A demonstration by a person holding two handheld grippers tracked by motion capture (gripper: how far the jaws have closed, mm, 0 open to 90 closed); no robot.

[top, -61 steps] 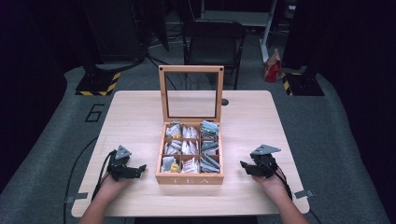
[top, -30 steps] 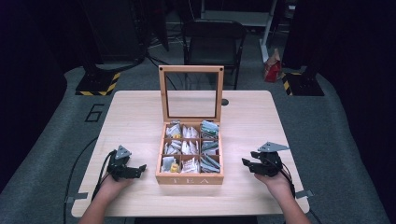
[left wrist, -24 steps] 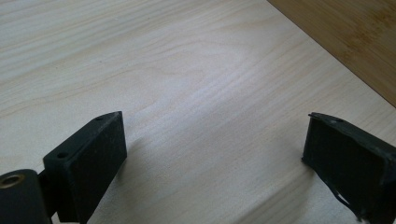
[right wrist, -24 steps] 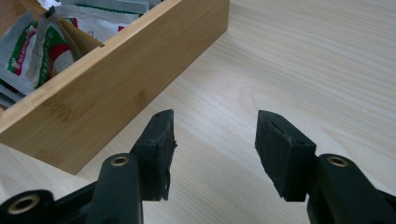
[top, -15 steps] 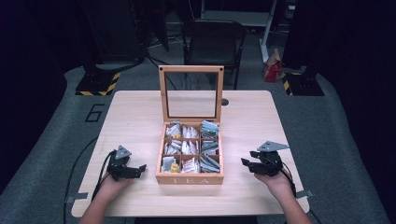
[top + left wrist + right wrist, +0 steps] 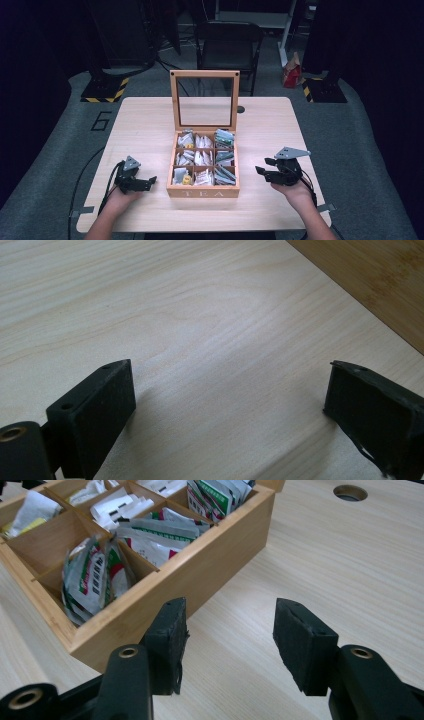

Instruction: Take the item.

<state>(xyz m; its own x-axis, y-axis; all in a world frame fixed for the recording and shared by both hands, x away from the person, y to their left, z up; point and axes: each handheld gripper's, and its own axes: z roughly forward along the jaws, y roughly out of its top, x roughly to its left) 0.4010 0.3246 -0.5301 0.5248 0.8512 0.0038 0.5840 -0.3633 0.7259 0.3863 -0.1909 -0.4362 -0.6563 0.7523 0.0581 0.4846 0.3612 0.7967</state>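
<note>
A wooden tea box (image 6: 202,191) marked TEA sits mid-table with its glass lid (image 6: 204,100) standing upright. Its compartments hold tea bags (image 6: 199,159) (image 6: 95,580). My left gripper (image 6: 145,183) rests on the table just left of the box, jaws wide open over bare wood (image 6: 230,390). My right gripper (image 6: 262,169) hovers to the right of the box, open with nothing between its jaws (image 6: 230,625); the box's near corner (image 6: 150,615) lies just ahead on its left.
The light wooden table (image 6: 265,125) has a round cable hole (image 6: 240,109) (image 6: 350,492) behind the box. A black chair (image 6: 227,45) stands beyond the far edge. Cables trail from both grippers toward the table's front corners.
The right gripper has shifted slightly right and lifted a little. The left gripper and the box have not moved.
</note>
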